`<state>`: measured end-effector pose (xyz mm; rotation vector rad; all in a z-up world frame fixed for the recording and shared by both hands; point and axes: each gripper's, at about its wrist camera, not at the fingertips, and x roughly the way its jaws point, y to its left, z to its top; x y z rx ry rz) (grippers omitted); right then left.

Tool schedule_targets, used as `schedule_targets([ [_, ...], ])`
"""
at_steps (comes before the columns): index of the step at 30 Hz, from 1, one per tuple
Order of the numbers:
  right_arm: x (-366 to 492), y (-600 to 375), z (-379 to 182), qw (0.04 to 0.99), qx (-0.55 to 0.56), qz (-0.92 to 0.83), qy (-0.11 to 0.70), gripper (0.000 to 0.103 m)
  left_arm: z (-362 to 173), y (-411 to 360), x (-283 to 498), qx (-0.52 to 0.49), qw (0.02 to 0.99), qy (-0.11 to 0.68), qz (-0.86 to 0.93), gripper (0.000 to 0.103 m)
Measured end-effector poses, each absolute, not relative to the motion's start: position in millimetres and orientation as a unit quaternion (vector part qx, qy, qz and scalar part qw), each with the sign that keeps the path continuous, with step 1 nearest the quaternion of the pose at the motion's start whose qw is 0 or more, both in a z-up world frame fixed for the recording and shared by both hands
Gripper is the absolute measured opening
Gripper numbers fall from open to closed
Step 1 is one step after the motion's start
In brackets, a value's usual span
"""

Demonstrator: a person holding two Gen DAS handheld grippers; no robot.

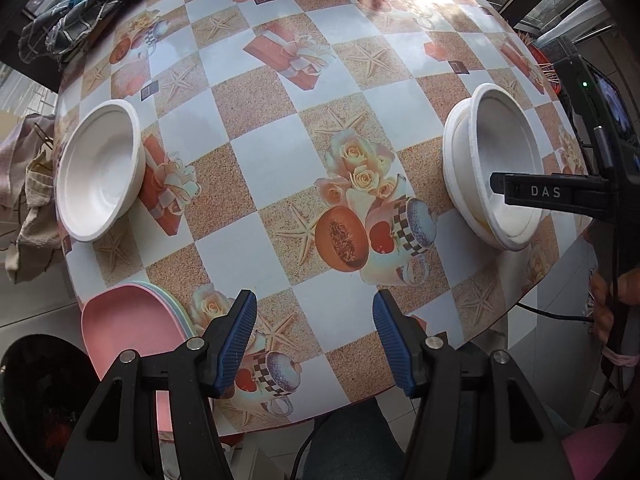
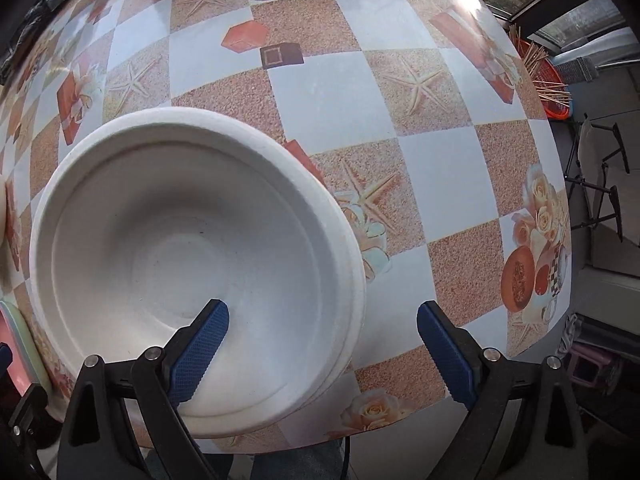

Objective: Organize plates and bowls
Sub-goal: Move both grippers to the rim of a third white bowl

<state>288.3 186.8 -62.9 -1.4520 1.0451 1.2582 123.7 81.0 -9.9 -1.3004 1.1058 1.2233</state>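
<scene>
A stack of white foam bowls (image 1: 496, 160) stands at the table's right edge. It fills the left of the right wrist view (image 2: 180, 248). My right gripper (image 2: 324, 344) is open, its left finger (image 2: 200, 352) inside the top bowl and its right finger outside the rim. It shows in the left wrist view (image 1: 520, 192) over the stack. A single white bowl (image 1: 100, 168) sits at the left edge. A stack of pastel plates (image 1: 132, 328), pink on top, lies at the near left. My left gripper (image 1: 314, 332) is open and empty above the near table edge.
The table wears a checkered cloth with starfish and fruit prints (image 1: 320, 160). Crumpled cloths (image 1: 92, 4) lie at the far left corner. An orange basket of wooden sticks (image 2: 548, 76) stands beyond the far right edge, with a folding chair (image 2: 600, 184) beside it.
</scene>
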Motion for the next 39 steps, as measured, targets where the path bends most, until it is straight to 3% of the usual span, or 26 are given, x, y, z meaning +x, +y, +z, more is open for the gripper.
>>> schedule_targets([
  [14,296.9,207.6,3.7,0.477,-0.516,0.547,0.456,0.096,16.2,99.0,86.1,-0.549,0.501,0.39,0.544,0.065],
  [26,168.3,196.2,21.9,0.389,-0.53,0.613,0.438,0.096,27.9,99.6,-30.6,-0.558,0.433,0.325,0.628,0.065],
  [39,22.9,188.6,-15.3,0.299,-0.588,0.638,0.398,0.096,-18.3,94.0,-140.1,-0.599,0.345,0.284,0.664,0.065],
])
